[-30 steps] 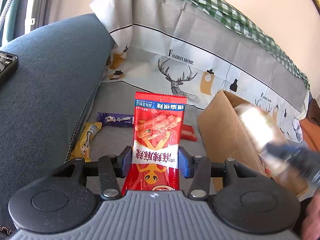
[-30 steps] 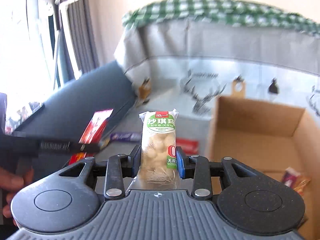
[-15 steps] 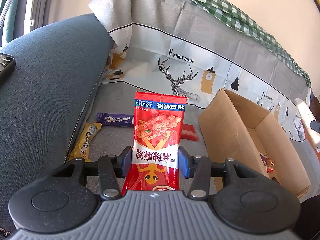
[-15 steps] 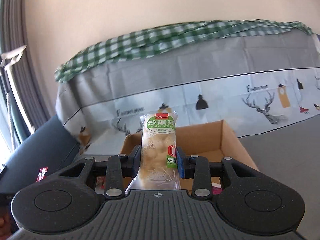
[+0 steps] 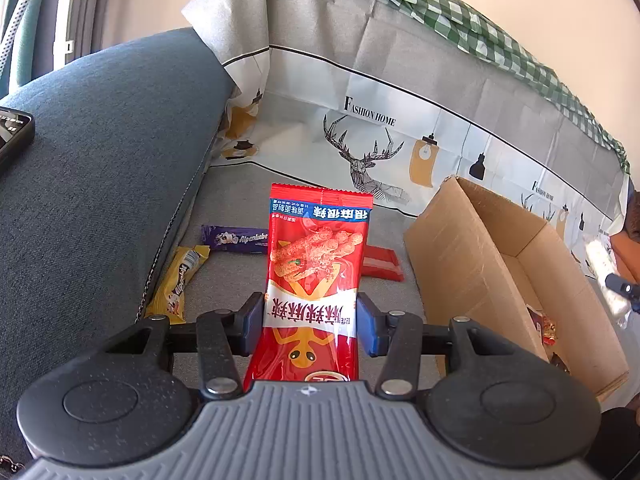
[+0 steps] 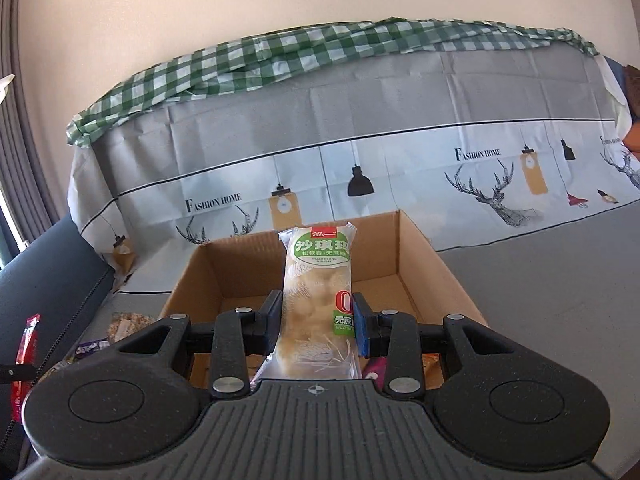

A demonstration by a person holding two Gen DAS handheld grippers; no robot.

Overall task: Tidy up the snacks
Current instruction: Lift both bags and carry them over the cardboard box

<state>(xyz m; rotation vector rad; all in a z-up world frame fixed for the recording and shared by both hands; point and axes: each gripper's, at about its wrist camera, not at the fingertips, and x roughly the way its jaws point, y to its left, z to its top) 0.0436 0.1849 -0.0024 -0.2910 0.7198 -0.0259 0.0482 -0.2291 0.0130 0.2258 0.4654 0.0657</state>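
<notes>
My left gripper (image 5: 310, 322) is shut on a tall red spicy-strip snack packet (image 5: 316, 264), held upright above the grey sofa seat. An open cardboard box (image 5: 472, 264) stands to its right with a few wrappers at the bottom. My right gripper (image 6: 316, 320) is shut on a clear packet of pale puffed cake with a green label (image 6: 316, 300), held upright at the near side of the cardboard box (image 6: 424, 256). That pale packet (image 5: 600, 268) also shows at the far right of the left wrist view.
On the seat lie a purple candy bar (image 5: 236, 238), a yellow wrapped bar (image 5: 178, 280) and a flat red packet (image 5: 380, 262). A blue sofa arm (image 5: 100, 168) with a phone (image 5: 12, 136) rises at left. A deer-print cover (image 6: 360, 152) drapes the backrest.
My right gripper has swung with the pale packet from the box's left side, round to face the box from its near side. The left gripper has kept still.
</notes>
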